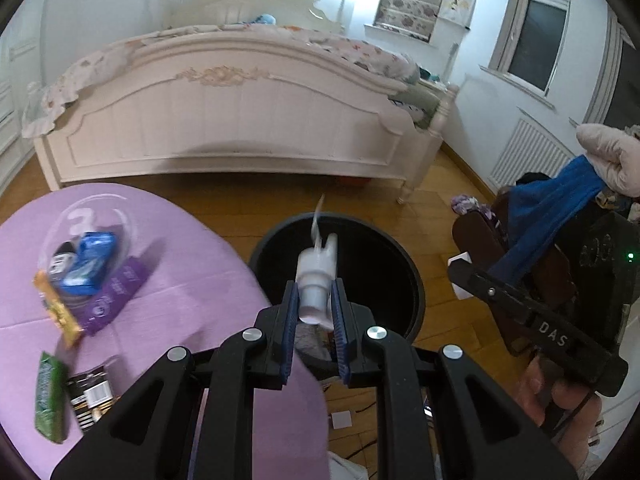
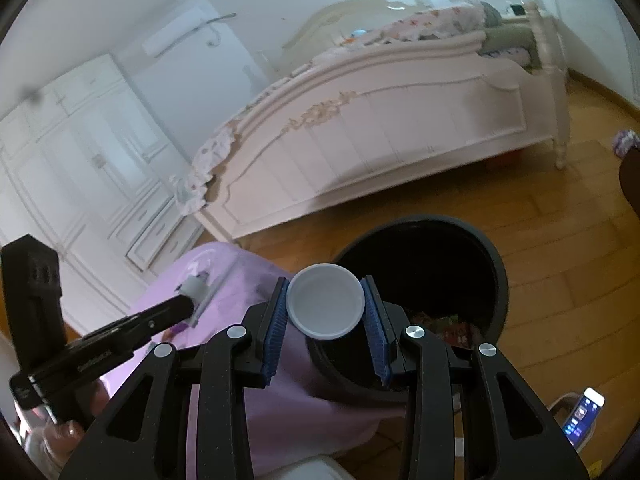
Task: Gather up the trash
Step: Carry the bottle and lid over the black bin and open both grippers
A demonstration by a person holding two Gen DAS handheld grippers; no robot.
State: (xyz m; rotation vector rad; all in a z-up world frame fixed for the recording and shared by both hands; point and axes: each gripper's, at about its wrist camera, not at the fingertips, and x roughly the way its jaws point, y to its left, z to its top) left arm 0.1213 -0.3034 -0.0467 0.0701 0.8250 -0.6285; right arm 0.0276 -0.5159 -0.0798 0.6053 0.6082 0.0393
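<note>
- The left gripper (image 1: 315, 309) has its jaws clamped on a small white plastic bottle (image 1: 314, 280), held over the near rim of the black trash bin (image 1: 404, 276); a thin clear strip sticks up from the bottle's far end.
- The right gripper (image 2: 326, 312) has its jaws pressed against both sides of a round white lid (image 2: 325, 306), held at the near left rim of the same bin (image 2: 496, 276). Colourful wrappers (image 2: 448, 326) lie inside the bin.
- Left of the bin stands the tabletop under a purple cloth (image 1: 192, 280). On it, far left, a clear bowl (image 1: 120, 216) holds a blue packet (image 1: 90, 264), with a purple wrapper (image 1: 116, 300) and an orange wrapper (image 1: 60, 312) beside it.
- Nearer on the cloth lie a green packet (image 1: 50, 400) and a black packet (image 1: 90, 396), just beside each other.
- A white bed (image 1: 240, 120) stands far across the wooden floor (image 1: 240, 208), well apart from the bin.
- A gloved hand (image 1: 612, 156) at the right holds blue fabric (image 1: 552, 208) beside the right gripper's body.
- A lit phone (image 2: 582, 414) lies near right of the bin.
</note>
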